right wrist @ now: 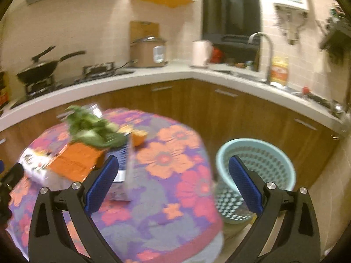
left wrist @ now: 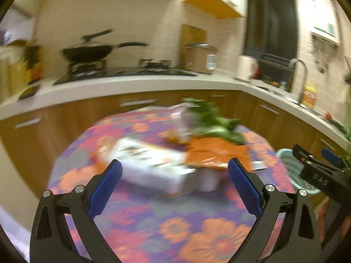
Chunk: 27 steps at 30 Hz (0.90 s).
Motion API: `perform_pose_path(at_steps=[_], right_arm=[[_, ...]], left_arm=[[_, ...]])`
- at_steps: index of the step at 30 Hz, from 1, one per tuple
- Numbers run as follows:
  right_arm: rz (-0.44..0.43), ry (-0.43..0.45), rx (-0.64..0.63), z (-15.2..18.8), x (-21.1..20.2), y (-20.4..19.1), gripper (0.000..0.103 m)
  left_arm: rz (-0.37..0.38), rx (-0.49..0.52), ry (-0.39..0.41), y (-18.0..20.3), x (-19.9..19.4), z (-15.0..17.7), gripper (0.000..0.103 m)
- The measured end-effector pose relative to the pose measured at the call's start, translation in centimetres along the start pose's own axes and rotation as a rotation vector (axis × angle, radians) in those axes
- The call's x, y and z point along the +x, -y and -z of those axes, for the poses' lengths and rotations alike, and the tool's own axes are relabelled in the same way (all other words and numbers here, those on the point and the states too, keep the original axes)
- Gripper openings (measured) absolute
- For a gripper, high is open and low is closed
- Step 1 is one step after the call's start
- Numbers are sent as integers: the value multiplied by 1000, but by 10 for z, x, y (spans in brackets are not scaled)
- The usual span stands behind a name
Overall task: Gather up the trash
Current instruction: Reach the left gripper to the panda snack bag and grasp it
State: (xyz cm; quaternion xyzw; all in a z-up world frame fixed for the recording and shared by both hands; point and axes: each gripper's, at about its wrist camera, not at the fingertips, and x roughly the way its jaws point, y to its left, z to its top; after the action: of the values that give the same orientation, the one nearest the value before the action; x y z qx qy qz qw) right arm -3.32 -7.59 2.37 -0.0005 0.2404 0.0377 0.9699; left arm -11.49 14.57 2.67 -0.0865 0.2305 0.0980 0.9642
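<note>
A round table with a flowered cloth (left wrist: 153, 225) (right wrist: 175, 175) carries trash: a white printed carton (left wrist: 151, 164) (right wrist: 33, 162), an orange wrapper (left wrist: 210, 151) (right wrist: 74, 157), green leaves (left wrist: 215, 122) (right wrist: 92, 127), a clear plastic piece (left wrist: 182, 118), a dark blue packet (right wrist: 121, 157) and an orange peel (right wrist: 139, 137). A light blue mesh waste basket (right wrist: 256, 175) (left wrist: 287, 164) stands on the floor right of the table. My left gripper (left wrist: 175, 188) is open above the table, short of the carton. My right gripper (right wrist: 173, 186) is open over the table's right part, and it also shows in the left wrist view (left wrist: 318, 171).
A white counter (left wrist: 131, 85) (right wrist: 197, 74) with wooden cabinets curves behind the table. On it stand a stove with a black wok (left wrist: 87, 52) (right wrist: 37, 68), a rice cooker (right wrist: 149, 52), a kettle (right wrist: 200, 52) and a sink with a tap (right wrist: 263, 50).
</note>
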Motion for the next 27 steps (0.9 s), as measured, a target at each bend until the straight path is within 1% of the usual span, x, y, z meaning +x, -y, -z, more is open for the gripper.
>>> perform_pose_path(at_steps=[3,6,7,9,10,11,13,16,19,21,23,25,26,27], right_arm=[[-63,-34,-7,3,6,-13,95],[-80,-46,-44,7,9,-25,95],[-88,-48,-58,9,9,-31,95],[-111,-48,-79,11,6,-41,93],[-118,-48,-90,11,6,-44,92],[-122,-46,-102,12,6,-48,92],[-125,-44,-127,13,6,-54,91],[-108,-59,-139,15,12,-57,89],[-86,-87,-127,15,22,-49,83],[-71,-110,-112,16,29,-42,81],[-64,-129,-106,18,36,-38,76],[-70,-146,-101,19,42,-37,75],[-71,-150,-100,20,44,-37,75],[-71,-154,-101,20,45,-38,75]], left_arm=[[-58,-79,-36,-44,-2,2,94],[-100,-131,-61,-81,2,2,94],[-106,-141,-72,-89,5,2,94],[-86,-170,-110,-104,12,0,93],[-69,-182,-119,-108,15,-1,93],[-31,-195,-137,-112,19,-2,93],[0,-186,-150,-109,24,-3,93],[-10,-142,-164,-103,38,-8,93],[-58,-130,-192,-112,56,-14,92],[-53,-142,-215,-123,67,-17,89],[-37,-158,-243,-132,79,-20,88],[-24,-185,-289,-141,96,-22,86],[-22,-192,-305,-144,103,-22,83],[-28,-206,-329,-149,112,-21,77]])
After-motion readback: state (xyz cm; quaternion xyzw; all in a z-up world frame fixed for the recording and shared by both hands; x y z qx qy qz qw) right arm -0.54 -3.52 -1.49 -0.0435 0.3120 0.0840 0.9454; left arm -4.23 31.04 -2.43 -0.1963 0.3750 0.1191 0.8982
